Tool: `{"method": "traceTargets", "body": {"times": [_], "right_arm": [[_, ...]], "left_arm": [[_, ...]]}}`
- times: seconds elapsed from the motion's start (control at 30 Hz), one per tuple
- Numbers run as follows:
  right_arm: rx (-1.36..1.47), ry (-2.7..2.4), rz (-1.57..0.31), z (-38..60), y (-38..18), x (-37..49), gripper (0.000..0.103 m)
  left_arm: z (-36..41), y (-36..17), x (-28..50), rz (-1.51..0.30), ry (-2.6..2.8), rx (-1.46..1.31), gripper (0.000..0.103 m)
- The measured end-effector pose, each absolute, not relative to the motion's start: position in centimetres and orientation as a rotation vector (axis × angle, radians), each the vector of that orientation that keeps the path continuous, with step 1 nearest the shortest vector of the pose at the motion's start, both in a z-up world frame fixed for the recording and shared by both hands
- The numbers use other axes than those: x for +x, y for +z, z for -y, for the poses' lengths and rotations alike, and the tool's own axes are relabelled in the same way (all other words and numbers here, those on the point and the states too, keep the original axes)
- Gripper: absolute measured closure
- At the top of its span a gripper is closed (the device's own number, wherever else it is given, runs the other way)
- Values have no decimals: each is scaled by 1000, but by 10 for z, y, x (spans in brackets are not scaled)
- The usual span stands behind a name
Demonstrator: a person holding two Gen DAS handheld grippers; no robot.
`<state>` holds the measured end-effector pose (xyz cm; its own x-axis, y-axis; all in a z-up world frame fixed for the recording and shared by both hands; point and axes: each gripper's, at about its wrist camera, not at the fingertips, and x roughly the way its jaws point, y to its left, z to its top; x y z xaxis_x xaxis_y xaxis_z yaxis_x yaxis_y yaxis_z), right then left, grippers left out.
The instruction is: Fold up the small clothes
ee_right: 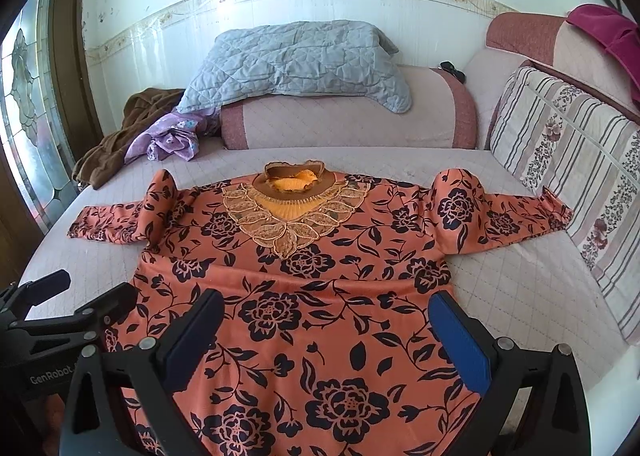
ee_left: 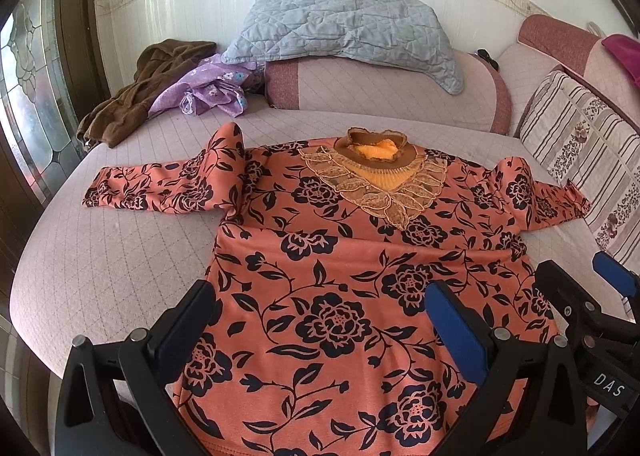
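Observation:
An orange top with black flowers [ee_left: 328, 256] lies flat, front up, on the pale quilted bed [ee_left: 100, 248], sleeves spread to both sides and the lace collar [ee_left: 376, 171] at the far end. It also fills the right wrist view [ee_right: 304, 288]. My left gripper [ee_left: 320, 320] is open and empty, hovering over the hem on the left half. My right gripper [ee_right: 328, 336] is open and empty over the hem on the right half. Each gripper shows in the other's view: the right one [ee_left: 580, 296] and the left one [ee_right: 84, 300].
A brown garment [ee_left: 140, 91] and a purple flowered cloth [ee_left: 208, 87] lie at the far left of the bed. A grey quilted blanket [ee_left: 344, 27] rests on a bolster. A striped cushion [ee_left: 588, 159] stands at the right. A window is on the left.

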<state>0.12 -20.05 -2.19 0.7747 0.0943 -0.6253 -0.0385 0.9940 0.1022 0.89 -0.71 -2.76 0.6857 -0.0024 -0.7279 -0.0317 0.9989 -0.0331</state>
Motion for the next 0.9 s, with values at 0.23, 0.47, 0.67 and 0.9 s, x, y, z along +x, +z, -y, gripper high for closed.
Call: {"method": "traceTargets", "body": {"times": [0.23,0.47,0.67,0.9], "right_arm": [[86,73,-679,201,-21,2,0],[86,70,-677,201,-20,2,0],[85,70,-671,201,-18,2,0],[87,75,-668,201,-18,2,0]], "left_arm": [[8,-29,10,-818,18,-41,0],[10,-30,9,-820,20,-37,0],[11,-28,9,-822,18,-36,0],[12,-28,9,-823,23,-31,0]]}}
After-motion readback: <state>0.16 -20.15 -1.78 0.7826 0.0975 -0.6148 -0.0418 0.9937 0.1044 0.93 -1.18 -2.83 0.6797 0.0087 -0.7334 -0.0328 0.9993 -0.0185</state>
